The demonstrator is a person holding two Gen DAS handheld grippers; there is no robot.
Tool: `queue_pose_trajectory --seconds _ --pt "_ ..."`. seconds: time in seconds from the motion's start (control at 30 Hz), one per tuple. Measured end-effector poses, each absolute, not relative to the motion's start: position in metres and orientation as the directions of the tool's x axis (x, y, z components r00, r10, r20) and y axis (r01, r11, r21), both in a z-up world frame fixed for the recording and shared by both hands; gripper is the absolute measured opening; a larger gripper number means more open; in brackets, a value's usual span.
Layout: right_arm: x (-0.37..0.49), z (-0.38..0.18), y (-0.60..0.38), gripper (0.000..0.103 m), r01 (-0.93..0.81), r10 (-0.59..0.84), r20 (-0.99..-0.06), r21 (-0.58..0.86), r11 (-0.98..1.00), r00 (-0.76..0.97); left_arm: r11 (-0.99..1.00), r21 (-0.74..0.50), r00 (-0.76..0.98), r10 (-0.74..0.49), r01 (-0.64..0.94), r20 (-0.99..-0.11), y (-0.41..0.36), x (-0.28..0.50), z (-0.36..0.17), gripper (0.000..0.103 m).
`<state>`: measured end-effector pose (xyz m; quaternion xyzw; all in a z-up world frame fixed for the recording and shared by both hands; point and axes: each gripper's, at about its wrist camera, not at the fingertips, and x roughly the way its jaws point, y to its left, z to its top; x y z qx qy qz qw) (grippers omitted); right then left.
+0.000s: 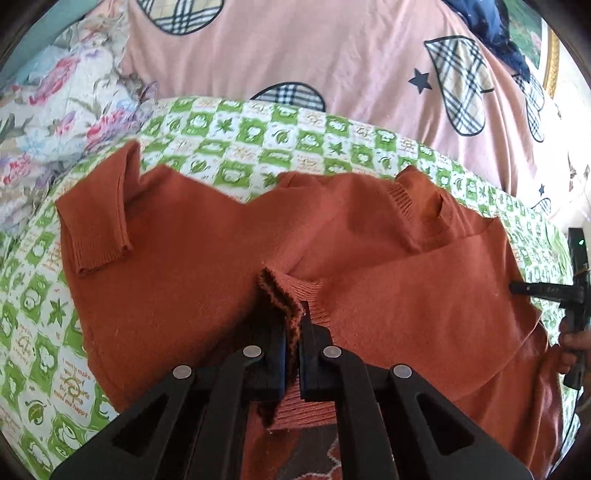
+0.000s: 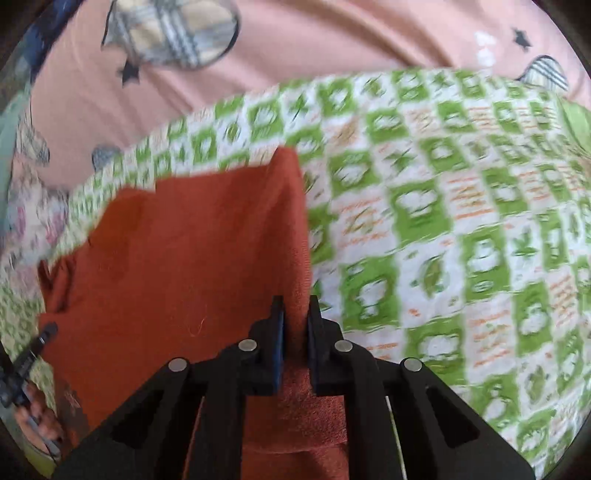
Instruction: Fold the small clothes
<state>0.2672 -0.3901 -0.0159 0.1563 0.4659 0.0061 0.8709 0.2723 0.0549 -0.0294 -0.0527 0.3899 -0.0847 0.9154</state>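
A rust-orange knit sweater (image 1: 184,280) lies spread on a green-and-white checked blanket (image 1: 258,133), one sleeve (image 1: 99,221) folded onto its body at the left. My left gripper (image 1: 293,314) is shut on the sweater's ribbed hem, which stands up between the jaws. My right gripper (image 2: 295,310) is shut on the sweater's right edge (image 2: 291,221); it also shows at the far right of the left wrist view (image 1: 517,288). The right wrist view is motion-blurred.
A pink quilt (image 1: 332,55) with plaid patches lies behind the blanket. A floral cover (image 1: 55,110) bunches at the left. A dark blue cloth (image 1: 495,29) lies at the back right. Checked blanket (image 2: 461,240) stretches to the sweater's right.
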Motion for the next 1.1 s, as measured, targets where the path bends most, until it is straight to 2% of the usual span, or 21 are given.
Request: queue_pose_trajectory --seconds 0.2,0.27,0.3,0.33,0.37,0.4,0.43,0.5,0.57,0.6,0.73,0.83,0.97,1.03,1.07,1.1 --pt "0.264 -0.038 -0.399 0.012 0.180 0.105 -0.848 0.229 0.957 0.519 0.981 -0.140 0.661 -0.195 0.136 -0.725 0.035 0.284 -0.038 0.003" --pt "0.260 -0.026 -0.393 0.014 0.227 -0.012 -0.857 0.123 0.966 0.515 0.983 -0.134 0.647 -0.185 0.127 -0.739 0.033 0.288 -0.046 0.003" --pt "0.251 -0.011 -0.386 0.020 0.242 -0.068 -0.833 0.081 0.967 0.550 0.983 -0.137 0.637 -0.183 0.122 -0.749 0.034 0.290 -0.049 0.003" --pt "0.244 -0.002 -0.379 0.020 0.235 -0.073 -0.810 0.082 0.968 0.582 0.982 -0.144 0.633 -0.188 0.120 -0.751 0.036 0.291 -0.051 0.003" --pt "0.234 0.009 -0.365 0.020 0.173 -0.021 -0.782 0.112 0.979 0.623 0.981 -0.153 0.631 -0.194 0.120 -0.751 0.038 0.290 -0.051 0.003" --pt "0.230 0.011 -0.352 0.028 0.110 0.025 -0.779 0.121 0.987 0.627 0.980 -0.162 0.630 -0.201 0.120 -0.750 0.040 0.290 -0.053 0.004" --pt "0.228 0.009 -0.339 0.039 0.049 0.067 -0.791 0.122 0.991 0.608 0.979 -0.164 0.628 -0.202 0.118 -0.751 0.040 0.290 -0.053 0.004" --pt "0.229 -0.011 -0.325 0.045 -0.006 0.118 -0.840 0.136 0.991 0.529 0.982 -0.157 0.620 -0.191 0.110 -0.761 0.039 0.291 -0.056 0.005" --pt "0.228 -0.038 -0.333 0.044 0.066 0.056 -0.893 0.096 0.993 0.446 0.983 -0.152 0.613 -0.185 0.106 -0.768 0.039 0.288 -0.055 0.007" --pt "0.225 -0.041 -0.337 0.044 0.085 0.072 -0.892 0.122 0.989 0.447 0.982 -0.155 0.611 -0.188 0.107 -0.769 0.040 0.283 -0.054 0.007" --pt "0.194 -0.018 -0.337 0.045 0.059 0.191 -0.839 0.256 0.965 0.510 0.981 -0.161 0.618 -0.192 0.106 -0.762 0.061 0.249 -0.042 0.008" --pt "0.171 -0.001 -0.321 0.046 -0.013 0.272 -0.803 0.312 0.950 0.530 0.991 -0.120 0.649 -0.128 0.057 -0.750 0.090 0.230 -0.029 0.010" --pt "0.140 0.009 -0.295 0.051 -0.084 0.389 -0.760 0.408 0.909 0.520 0.995 -0.095 0.662 -0.056 -0.023 -0.747 0.128 0.242 -0.012 0.021" --pt "0.137 0.010 -0.280 0.052 -0.102 0.417 -0.751 0.429 0.898 0.511 0.994 -0.085 0.657 -0.022 -0.065 -0.753 0.139 0.258 -0.007 0.037" --pt "0.130 0.009 -0.273 0.052 -0.106 0.420 -0.752 0.429 0.897 0.509 0.994 -0.072 0.655 0.000 -0.084 -0.756 0.143 0.266 -0.006 0.057" --pt "0.125 0.008 -0.267 0.053 -0.109 0.422 -0.752 0.430 0.896 0.506 0.993 -0.053 0.652 0.032 -0.110 -0.757 0.147 0.277 -0.004 0.069"
